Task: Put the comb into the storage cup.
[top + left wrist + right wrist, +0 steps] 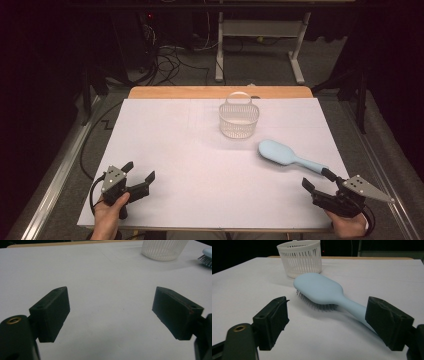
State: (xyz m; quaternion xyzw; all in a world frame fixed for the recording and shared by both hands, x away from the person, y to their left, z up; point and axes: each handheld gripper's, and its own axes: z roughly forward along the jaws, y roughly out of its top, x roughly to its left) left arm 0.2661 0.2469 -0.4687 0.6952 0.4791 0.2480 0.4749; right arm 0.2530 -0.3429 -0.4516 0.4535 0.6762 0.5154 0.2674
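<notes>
Right claw sits down at about 4 o'clock on the bench in the high view, spread wide with nothing in it; its jaws point up toward 10 o'clock at the light blue hairbrush; the brush's handle end lies just beside one jaw, can't tell if they actually touch; in the right gripper view the hairbrush lies bristles down on the white surface, head farther off, handle running back past the jaw on the right side of that view; behind the head stands a white slotted basket, close to it but apart; from above that basket is at roughly 12 o'clock on the bench, upright, its loop handle up; left claw is over at 8 o'clock, also wide apart and holding nothing, well away from brush and basket; the left gripper view has bare white bench between its jaws, with the basket far up at 1 o'clock.
</notes>
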